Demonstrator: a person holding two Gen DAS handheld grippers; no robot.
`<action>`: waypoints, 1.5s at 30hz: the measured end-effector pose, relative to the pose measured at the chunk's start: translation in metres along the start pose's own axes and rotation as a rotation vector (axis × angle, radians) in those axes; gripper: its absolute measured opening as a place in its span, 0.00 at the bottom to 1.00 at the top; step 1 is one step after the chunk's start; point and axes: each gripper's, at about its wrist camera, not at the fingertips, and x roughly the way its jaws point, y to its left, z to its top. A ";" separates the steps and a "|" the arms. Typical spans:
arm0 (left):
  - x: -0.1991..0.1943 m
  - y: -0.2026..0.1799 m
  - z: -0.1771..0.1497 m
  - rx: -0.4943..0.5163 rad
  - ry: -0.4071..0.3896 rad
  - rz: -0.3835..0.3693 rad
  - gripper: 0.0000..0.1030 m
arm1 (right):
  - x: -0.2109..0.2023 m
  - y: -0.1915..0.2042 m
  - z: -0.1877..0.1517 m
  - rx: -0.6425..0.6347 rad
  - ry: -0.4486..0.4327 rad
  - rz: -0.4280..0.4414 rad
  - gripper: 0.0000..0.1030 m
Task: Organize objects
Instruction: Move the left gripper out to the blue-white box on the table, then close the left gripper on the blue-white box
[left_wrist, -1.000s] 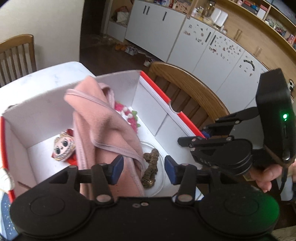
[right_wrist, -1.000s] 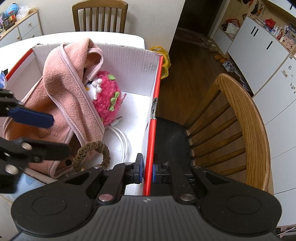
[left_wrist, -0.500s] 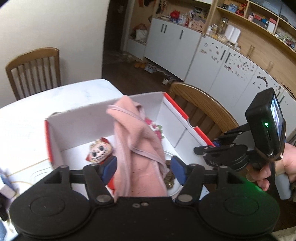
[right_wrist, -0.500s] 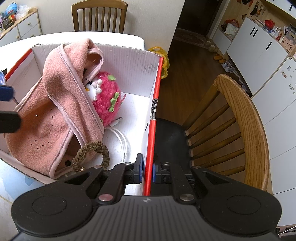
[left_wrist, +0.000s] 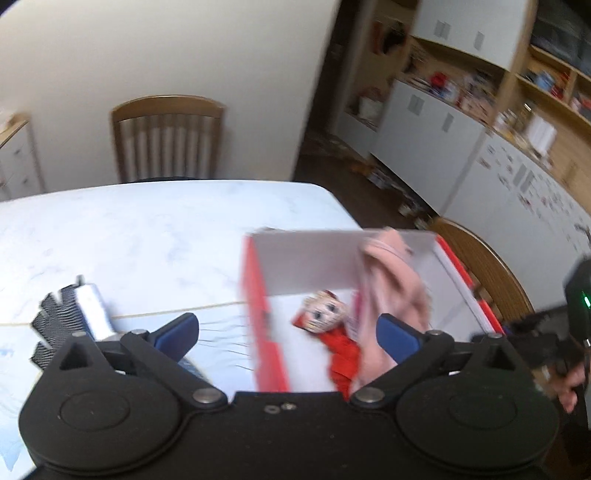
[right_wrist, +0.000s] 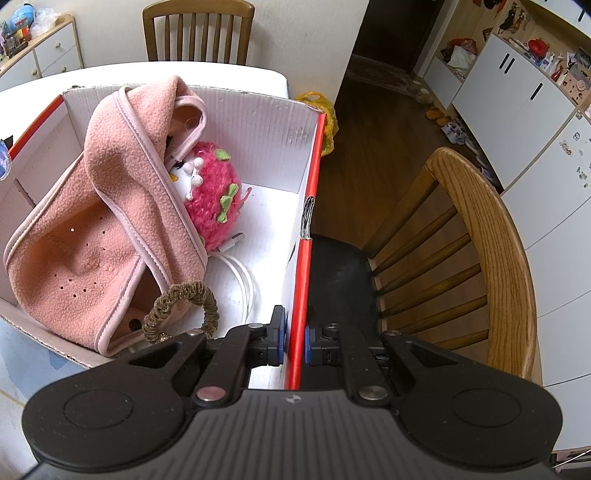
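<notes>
pink fleece (right_wrist: 92, 236), fuzzy toy (right_wrist: 212, 195), scrunchie (right_wrist: 181, 306) in box (right_wrist: 258, 122); right gripper (right_wrist: 293, 338) clamped on its wall, left gripper (left_wrist: 288, 332) wide.

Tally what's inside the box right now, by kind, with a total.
Pink fleece garment: 1
Soft toys: 2, the pink fuzzy plush and the red-dressed doll
White cable: 1
Brown scrunchie: 1
Total: 5 visible; anything under the fleece is hidden.
</notes>
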 end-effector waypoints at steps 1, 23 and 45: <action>0.000 0.008 0.002 -0.022 -0.001 0.018 0.99 | 0.000 0.000 0.000 0.000 0.001 0.000 0.09; 0.058 0.149 0.020 -0.418 0.127 0.160 0.89 | 0.001 0.001 0.004 0.002 0.020 -0.008 0.10; 0.091 0.153 0.009 -0.388 0.208 0.192 0.74 | 0.002 0.001 0.004 0.005 0.025 -0.011 0.10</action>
